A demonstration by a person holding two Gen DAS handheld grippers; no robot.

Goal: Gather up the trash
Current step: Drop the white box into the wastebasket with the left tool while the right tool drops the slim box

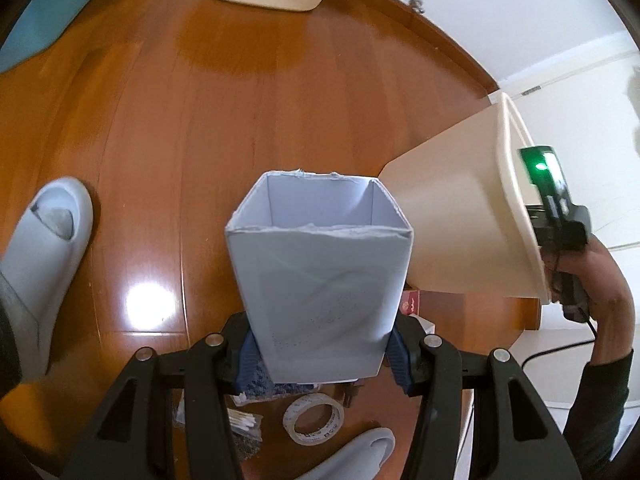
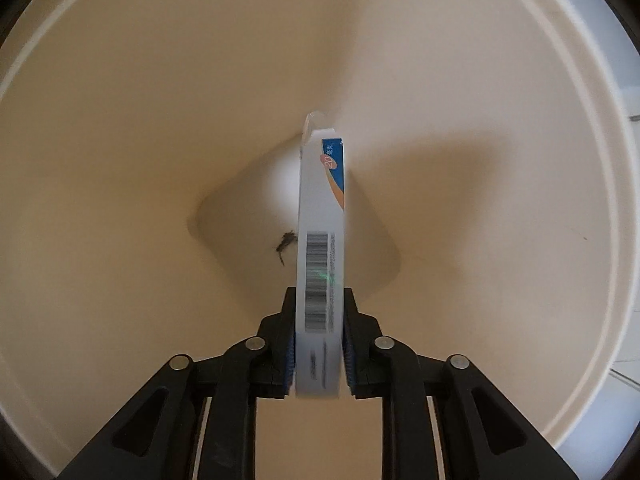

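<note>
A slim white cardboard box (image 2: 321,256), printed with a barcode and a blue-and-orange label, is clamped edge-on between the blue-padded fingers of the black right gripper (image 2: 319,364). The box is held inside the mouth of a cream plastic bin (image 2: 120,120), whose rim and walls fill the view. A small dark speck of debris (image 2: 285,245) is seen on the bin's bottom, just left of the box.

Glossy wood floor (image 1: 160,128); matt plastic bin (image 2: 120,160); torn-edged cardboard box (image 1: 320,264).

Wood floor (image 1: 160,120): grey slipper (image 1: 44,248) at left edge, blue mat (image 1: 44,12) top-left corner, door stopper (image 1: 418,3) far side.
</note>
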